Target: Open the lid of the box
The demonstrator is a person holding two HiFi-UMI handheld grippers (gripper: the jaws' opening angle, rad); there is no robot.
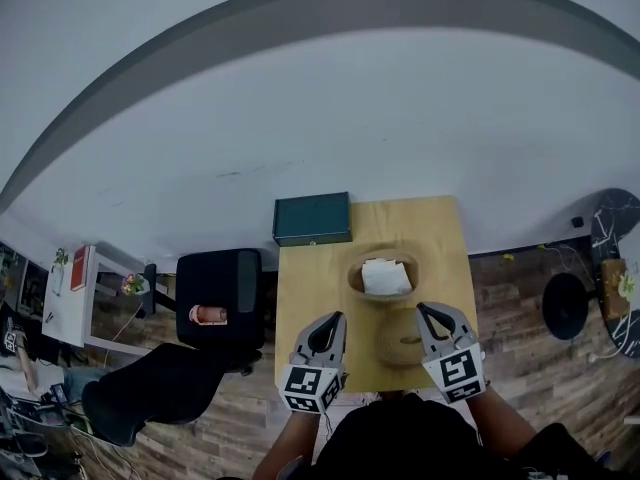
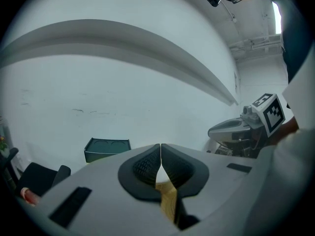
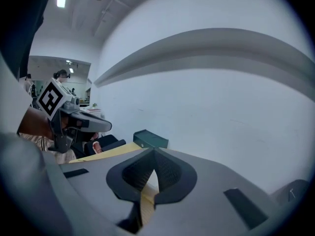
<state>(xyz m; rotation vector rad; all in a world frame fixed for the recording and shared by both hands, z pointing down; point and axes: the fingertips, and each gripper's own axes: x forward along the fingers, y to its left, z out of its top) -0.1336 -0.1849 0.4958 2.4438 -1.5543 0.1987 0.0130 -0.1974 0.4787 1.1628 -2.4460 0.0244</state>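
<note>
On a small wooden counter (image 1: 300,298), seen from above, an oval wooden box (image 1: 355,273) sits open near the centre, with a white wad (image 1: 385,276) lying inside it. Its lid (image 1: 398,348) lies flat on the counter at the box's 6 o'clock, just beside it. A green case (image 1: 312,218) rests shut at the counter's 11 o'clock corner, against a pale wall (image 1: 330,108).

The left tool (image 1: 337,318) is at the counter's 7 o'clock, well apart from the box and to the lid's 9 o'clock side. In the left gripper view its pads (image 2: 147,163) meet at the tips, clenched with nothing between them; only a strip of the counter shows through the gap below.

The right tool (image 1: 422,311) is at the counter's 5 o'clock, its tip at the lid's 2 o'clock edge in the head view. In the right gripper view its pads (image 3: 167,171) are also pressed together and empty. Whether it touches the lid cannot be told.

Each gripper view looks toward the wall, with the green case low in the picture and the other tool off to one side.

A black chair (image 1: 215,298) stands at the counter's 9 o'clock on a wood floor (image 1: 500,298).
</note>
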